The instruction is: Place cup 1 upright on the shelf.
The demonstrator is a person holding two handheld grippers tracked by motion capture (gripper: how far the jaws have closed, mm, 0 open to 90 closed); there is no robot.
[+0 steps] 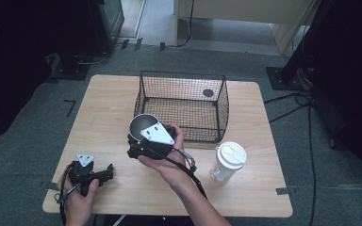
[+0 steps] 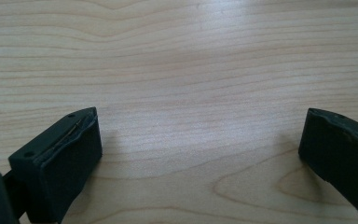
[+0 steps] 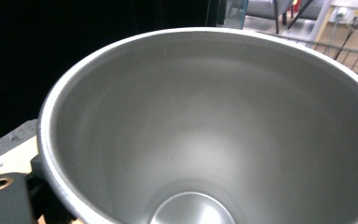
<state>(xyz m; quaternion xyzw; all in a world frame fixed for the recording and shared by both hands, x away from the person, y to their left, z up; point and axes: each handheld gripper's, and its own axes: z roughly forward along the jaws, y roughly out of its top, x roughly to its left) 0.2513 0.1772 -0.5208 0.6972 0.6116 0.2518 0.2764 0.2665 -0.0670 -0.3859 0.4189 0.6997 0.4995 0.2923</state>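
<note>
1. Your right gripper (image 1: 139, 141): clamped on the steel cup (image 1: 143, 124), held above the table (image 1: 113, 94) just before the wire basket (image 1: 181, 106); transfer step, by appearance.
2. Your left gripper (image 1: 107, 173): jaws wide, empty, low over bare wood.
3. Next: you likely carry the cup over the basket's near wall.

The bench (image 1: 113, 94) was pale wood with a smooth, faintly glossy grain. The cup (image 3: 205, 140) was brushed metal, satin inside with a brighter rim. The basket (image 1: 181, 106) was black wire mesh. The tumbler (image 1: 226, 162) looked like clear plastic under a white lid. The left claw (image 2: 200, 149) had matt black pads.
</note>
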